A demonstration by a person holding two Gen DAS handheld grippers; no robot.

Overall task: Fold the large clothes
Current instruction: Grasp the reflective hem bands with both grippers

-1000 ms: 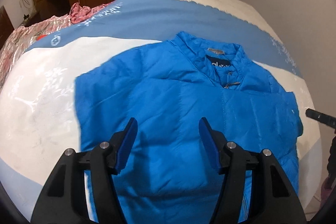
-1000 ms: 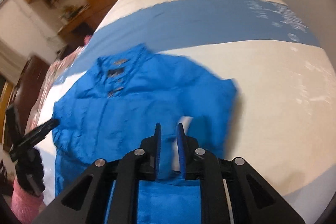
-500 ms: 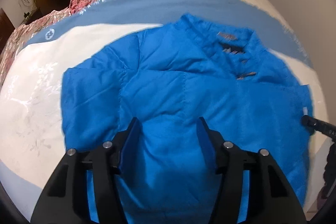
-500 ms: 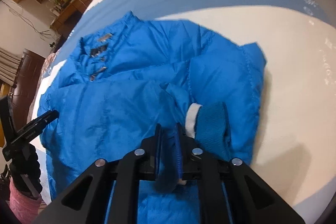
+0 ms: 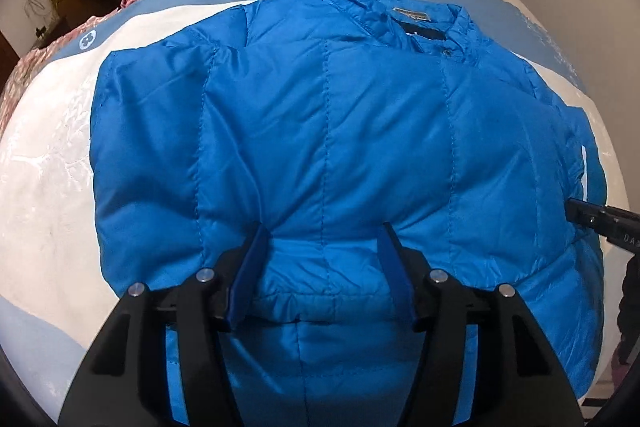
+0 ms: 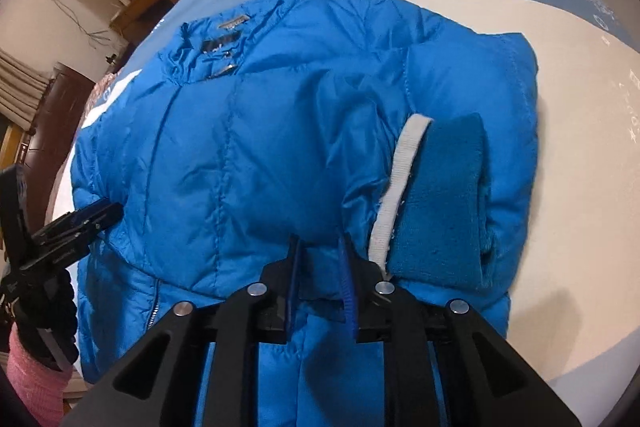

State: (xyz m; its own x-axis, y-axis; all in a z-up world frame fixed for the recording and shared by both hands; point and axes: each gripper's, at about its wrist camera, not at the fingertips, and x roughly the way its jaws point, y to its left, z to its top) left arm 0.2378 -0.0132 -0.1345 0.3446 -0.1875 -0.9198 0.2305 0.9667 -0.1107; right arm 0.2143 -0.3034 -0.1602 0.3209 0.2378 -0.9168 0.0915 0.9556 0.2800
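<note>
Folding a blue puffer jacket [image 5: 328, 131] on a bed [image 5: 44, 163], we work from the hem, the edge of the jacket farthest from its collar [image 5: 424, 23]. The jacket lies front up on the cream and blue bedspread, both sleeves tucked inward across the chest, its knit cuff [image 6: 440, 199] with a white band resting on the sleeve-side panel below the collar. Our left gripper [image 5: 324, 247] stands wide open, its blue pads straddling a bunched ridge of hem fabric without pinching it. Our right gripper [image 6: 320, 247] is nearly closed, with a fold of the jacket's shell between its pads; whether it is truly clamped we cannot tell, though it looks like a light pinch. In each wrist view the other gripper pokes in at the jacket's side edge.

We judge the step in hand to be taking the hem at two places to carry it up toward the collar. To do it well, we would close the left pads on the full thickness of the padded hem, not just the slippery outer layer, keep both holds level with each other, and lift together so the tucked sleeves and cuff stay put beneath the fold.
</note>
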